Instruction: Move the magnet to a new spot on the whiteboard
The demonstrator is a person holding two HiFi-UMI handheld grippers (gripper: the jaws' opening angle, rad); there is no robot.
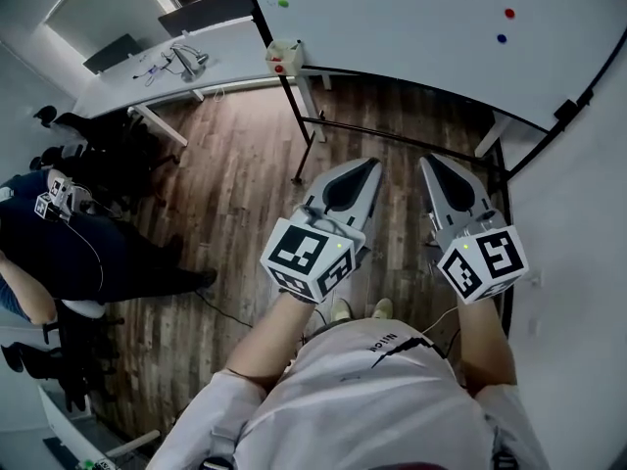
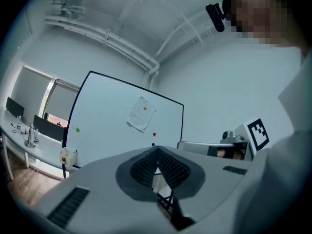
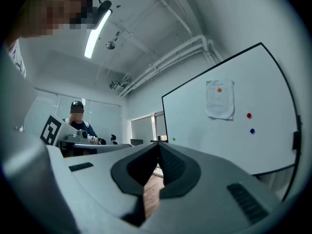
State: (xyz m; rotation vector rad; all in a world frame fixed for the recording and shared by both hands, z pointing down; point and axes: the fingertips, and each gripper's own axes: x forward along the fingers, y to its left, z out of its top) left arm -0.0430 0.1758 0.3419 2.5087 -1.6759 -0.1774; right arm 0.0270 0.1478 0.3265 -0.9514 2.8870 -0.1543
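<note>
Task apparently not begun. Left gripper [image 1: 364,167] clenched, empty; right gripper [image 1: 429,163] likewise. Both well apart from whiteboard [image 1: 392,27]. Red magnet [image 1: 508,13], blue magnet [image 1: 502,38] sat on board, 1 o'clock of right gripper.

My whiteboard [image 1: 411,27] is white with a thin black frame. On it I see a red magnet [image 1: 508,13], a blue magnet [image 1: 502,38], a green magnet [image 1: 283,3] and an orange magnet [image 3: 219,89] over white paper [image 3: 219,104]. The floor [image 1: 225,164] is brown wood-grain planks. My left gripper [image 1: 371,163] and right gripper [image 1: 427,161] are pale grey with black ribbed pads [image 2: 141,168]; their cubes [image 1: 309,258] are white with black square markers. My shirt [image 1: 353,404] is white with black lettering
</note>
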